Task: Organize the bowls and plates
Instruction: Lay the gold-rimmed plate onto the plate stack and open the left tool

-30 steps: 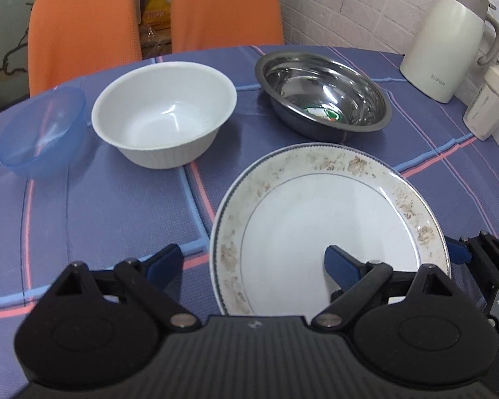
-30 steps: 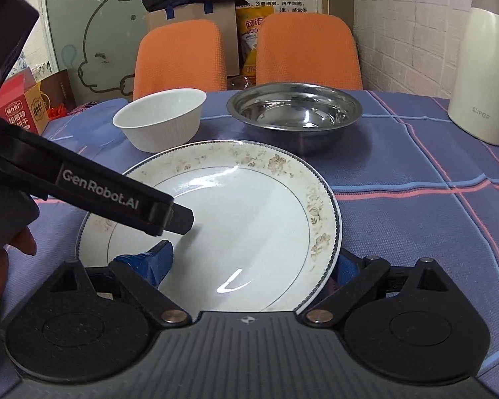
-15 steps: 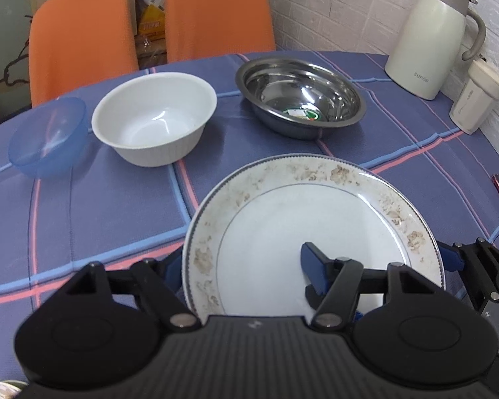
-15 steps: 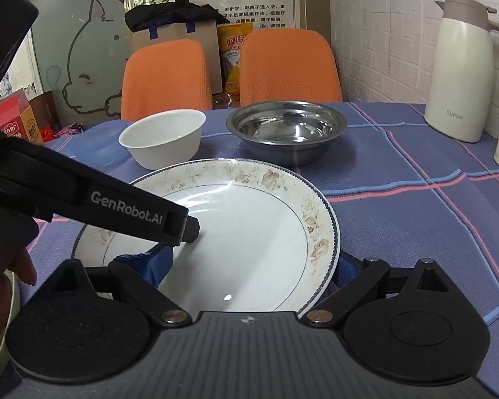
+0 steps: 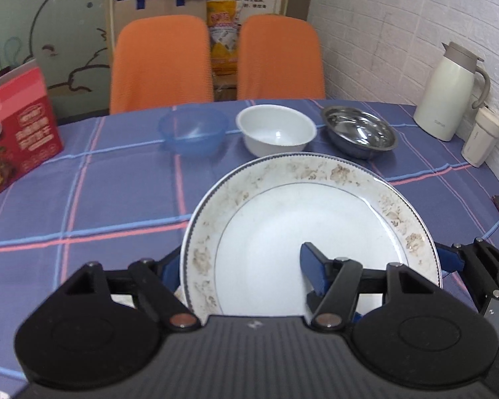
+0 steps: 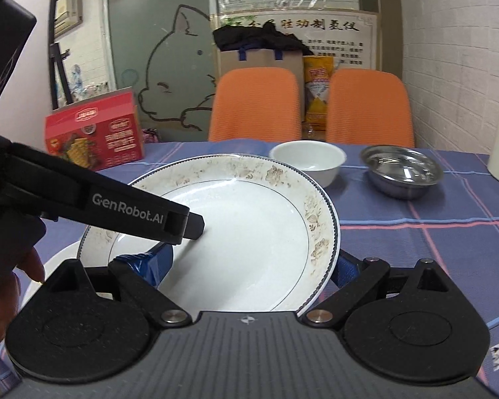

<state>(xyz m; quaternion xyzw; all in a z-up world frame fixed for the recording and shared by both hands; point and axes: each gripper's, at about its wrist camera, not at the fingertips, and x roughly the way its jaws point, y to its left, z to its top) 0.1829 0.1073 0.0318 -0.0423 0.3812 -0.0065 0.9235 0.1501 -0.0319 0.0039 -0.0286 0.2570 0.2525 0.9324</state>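
Observation:
A white plate with a brown floral rim [image 5: 302, 219] is held tilted above the blue checked tablecloth, with both grippers on it. My left gripper [image 5: 239, 262] is shut on its near left rim, one blue pad on top and one beneath. My right gripper [image 6: 249, 262] is shut on its near right rim in the same way. Part of a second, plain white plate [image 6: 50, 266] shows below the held plate at the left. Farther back stand a blue plastic bowl [image 5: 193, 129], a white bowl [image 5: 276, 129] and a steel bowl [image 5: 359, 129], side by side.
A cream thermos jug [image 5: 449, 89] and a lidded cup [image 5: 482, 139] stand at the right by the brick wall. A red box [image 5: 13, 133] sits at the table's left. Two orange chairs [image 5: 163, 60] stand behind the table. A hand [image 6: 3, 286] holds the left gripper.
Both grippers have lifted the floral plate and drawn it back toward the near edge. The bowls now lie farther off, and the plain white plate has come into view beneath.

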